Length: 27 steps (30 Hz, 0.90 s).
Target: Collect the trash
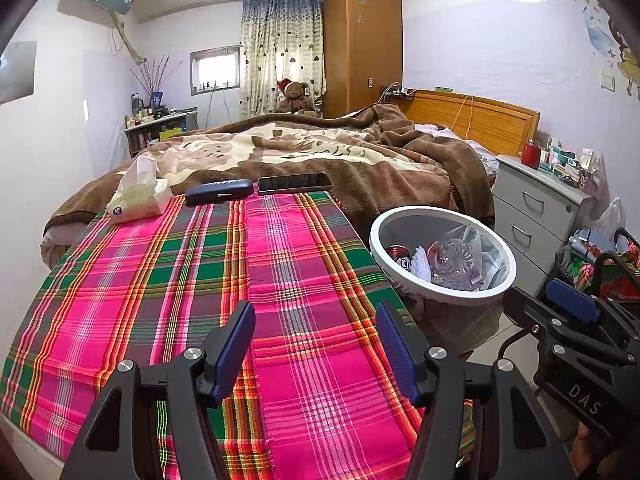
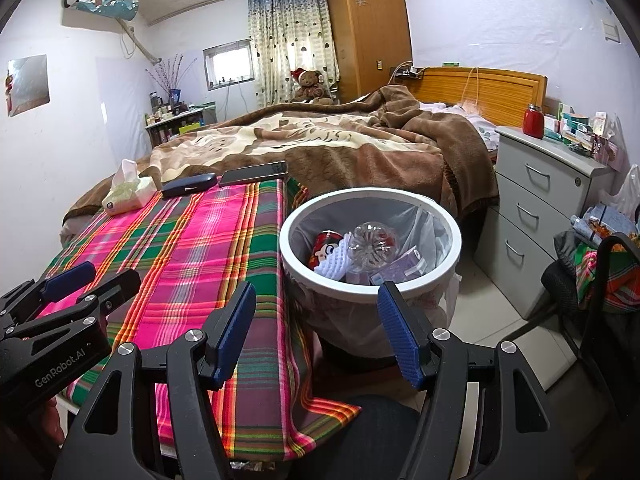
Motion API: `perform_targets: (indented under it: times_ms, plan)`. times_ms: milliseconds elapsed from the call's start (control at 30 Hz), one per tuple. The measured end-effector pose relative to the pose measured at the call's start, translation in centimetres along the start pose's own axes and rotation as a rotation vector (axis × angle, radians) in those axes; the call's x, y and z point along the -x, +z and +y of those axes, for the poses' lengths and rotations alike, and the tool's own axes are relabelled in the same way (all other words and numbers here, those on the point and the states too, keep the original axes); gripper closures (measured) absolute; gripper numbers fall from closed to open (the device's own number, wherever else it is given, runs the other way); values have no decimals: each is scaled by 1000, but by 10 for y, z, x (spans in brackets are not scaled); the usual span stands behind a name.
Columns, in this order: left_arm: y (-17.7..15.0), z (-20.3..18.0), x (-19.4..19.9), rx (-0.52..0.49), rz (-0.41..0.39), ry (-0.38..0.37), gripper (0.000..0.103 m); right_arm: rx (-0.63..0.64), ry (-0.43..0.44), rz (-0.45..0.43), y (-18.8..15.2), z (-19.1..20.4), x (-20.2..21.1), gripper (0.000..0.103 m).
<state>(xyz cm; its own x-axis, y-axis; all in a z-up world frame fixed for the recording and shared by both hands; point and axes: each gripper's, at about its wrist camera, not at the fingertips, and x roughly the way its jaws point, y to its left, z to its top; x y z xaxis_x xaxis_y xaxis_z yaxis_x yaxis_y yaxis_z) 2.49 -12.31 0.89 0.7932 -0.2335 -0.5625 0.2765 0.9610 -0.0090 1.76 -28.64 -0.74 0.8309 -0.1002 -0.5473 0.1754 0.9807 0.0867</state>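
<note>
A white-rimmed trash bin (image 2: 370, 200) with a plastic liner stands on the floor at the right edge of the plaid-covered table (image 2: 192, 248). Inside it lie a red can (image 2: 322, 248), a clear plastic bottle (image 2: 372, 246), white crumpled paper (image 2: 334, 266) and a purple wrapper (image 2: 396, 270). The bin also shows in the left wrist view (image 1: 440, 294). My left gripper (image 1: 316, 344) is open and empty above the plaid cloth (image 1: 280, 280). My right gripper (image 2: 316, 328) is open and empty, just in front of the bin's near rim.
At the table's far edge lie a tissue pack (image 1: 138, 200), a dark glasses case (image 1: 218, 192) and a phone (image 1: 294, 183). A bed with a brown blanket (image 1: 320, 152) lies behind. A grey drawer unit (image 2: 540, 208) and bags (image 2: 600, 264) stand to the right.
</note>
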Motion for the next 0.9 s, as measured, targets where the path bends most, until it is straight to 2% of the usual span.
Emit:
perform_targets:
  times_ms: [900]
  plan:
    - [0, 2, 1, -1, 2, -6, 41, 3, 0, 0, 1, 2, 1, 38]
